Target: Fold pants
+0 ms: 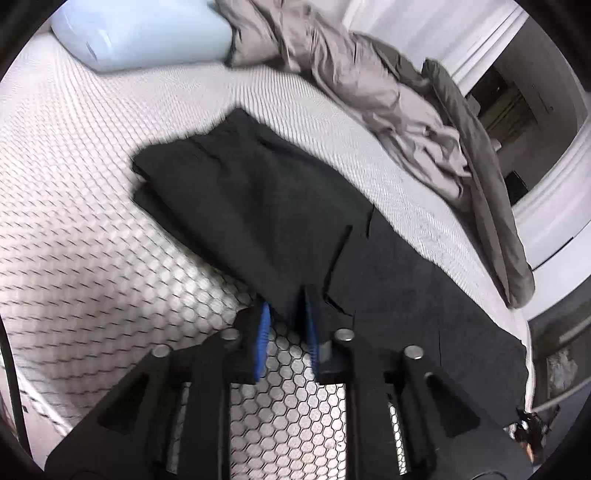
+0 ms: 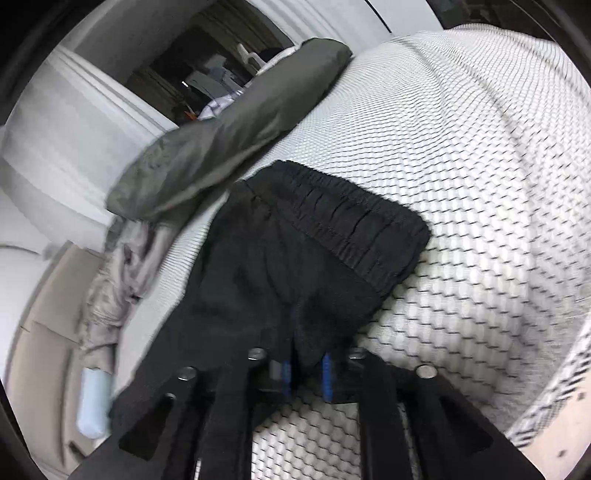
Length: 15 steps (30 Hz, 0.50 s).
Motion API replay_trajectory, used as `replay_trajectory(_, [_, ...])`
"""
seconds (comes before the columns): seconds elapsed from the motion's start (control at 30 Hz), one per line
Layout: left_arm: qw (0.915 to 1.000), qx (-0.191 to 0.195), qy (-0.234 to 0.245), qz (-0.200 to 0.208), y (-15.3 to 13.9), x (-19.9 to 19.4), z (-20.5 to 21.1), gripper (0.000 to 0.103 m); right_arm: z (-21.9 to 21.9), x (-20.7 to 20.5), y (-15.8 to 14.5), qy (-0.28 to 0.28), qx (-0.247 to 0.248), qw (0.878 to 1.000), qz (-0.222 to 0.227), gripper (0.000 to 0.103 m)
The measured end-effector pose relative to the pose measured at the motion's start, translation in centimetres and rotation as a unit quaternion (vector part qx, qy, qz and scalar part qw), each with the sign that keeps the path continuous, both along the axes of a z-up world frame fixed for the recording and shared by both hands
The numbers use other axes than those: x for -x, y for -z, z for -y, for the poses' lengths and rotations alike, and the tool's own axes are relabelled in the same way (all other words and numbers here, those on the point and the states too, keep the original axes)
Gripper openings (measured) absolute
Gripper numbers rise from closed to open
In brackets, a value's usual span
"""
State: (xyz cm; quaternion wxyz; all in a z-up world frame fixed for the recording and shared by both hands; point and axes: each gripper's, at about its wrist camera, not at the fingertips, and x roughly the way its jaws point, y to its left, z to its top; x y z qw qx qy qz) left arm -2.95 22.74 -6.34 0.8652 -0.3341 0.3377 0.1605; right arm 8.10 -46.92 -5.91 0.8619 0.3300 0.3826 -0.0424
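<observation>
two views of the pants (image 1: 258,206): elastic waistband (image 2: 354,214) only on the right, both fingers clenched on cloth.

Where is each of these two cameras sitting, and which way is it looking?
Left wrist view: rides on the left gripper, looking down along its fingers at the black pants, the honeycomb mattress, a pale blue pillow and a rumpled duvet.
Right wrist view: rides on the right gripper, looking down along its fingers at the pants' elastic waistband bunched between them.
Both show the pants, mattress and duvet; no hand or sleeve appears.
</observation>
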Motion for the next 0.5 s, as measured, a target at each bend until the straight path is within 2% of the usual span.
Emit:
replay_trajectory(0.03, [0.9997, -0.022, -0.008, 0.003, -0.8, 0.6, 0.3, 0.032, 0.1, 0.8, -0.7, 0.01, 0.006, 1.0, 0.017, 0.016])
replay_trajectory(0.07, [0.999, -0.041, -0.014, 0.01, -1.6, 1.2, 0.8, 0.052, 0.2, 1.6, -1.6, 0.025, 0.014, 0.999, 0.037, 0.016])
replay_trajectory(0.1, [0.9978, -0.06, -0.015, 0.022, -2.5, 1.7, 1.4, 0.059, 0.2, 2.0, -2.5, 0.028, 0.023, 0.998, 0.05, 0.016])
replay_trajectory(0.13, [0.9966, -0.074, -0.01, 0.035, -3.3, 1.9, 2.0, 0.073, 0.1, 2.3, -3.1, 0.029, 0.032, 0.997, 0.058, 0.02])
replay_trajectory(0.17, [0.9947, -0.089, 0.006, 0.051, -4.1, 2.1, 3.0, 0.083, -0.4, 2.7, -4.3, 0.027, 0.059, 0.995, 0.07, 0.023])
replay_trajectory(0.23, [0.9924, -0.097, 0.038, 0.067, -4.9, 1.9, 4.7, 0.086, -1.6, 3.1, -5.6, 0.006, 0.1, 0.992, 0.08, 0.046])
replay_trajectory(0.3, [0.9895, -0.098, 0.075, 0.074, -5.2, 1.2, 6.7, 0.093, -2.9, 4.0, -6.7, 0.006, 0.138, 0.986, 0.093, 0.052])
replay_trajectory(0.33, [0.9879, -0.102, 0.09, 0.075, -5.2, 0.9, 7.6, 0.103, -3.3, 4.3, -6.9, -0.002, 0.144, 0.985, 0.098, 0.057])
replay_trajectory(0.37, [0.9851, -0.109, 0.108, 0.078, -5.2, 0.5, 8.9, 0.102, -4.3, 4.2, -7.2, -0.03, 0.145, 0.983, 0.111, 0.063])
replay_trajectory(0.4, [0.9831, -0.116, 0.12, 0.076, -5.2, 0.1, 10.0, 0.102, -5.3, 4.0, -7.3, -0.049, 0.147, 0.982, 0.11, 0.079])
replay_trajectory(0.43, [0.9795, -0.125, 0.141, 0.07, -5.2, -0.5, 11.5, 0.102, -6.5, 3.7, -7.2, -0.074, 0.152, 0.98, 0.106, 0.089])
replay_trajectory(0.5, [0.9731, -0.141, 0.172, 0.061, -5.1, -1.5, 14.1, 0.102, -9.9, 2.9, -6.6, -0.137, 0.169, 0.971, 0.1, 0.094])
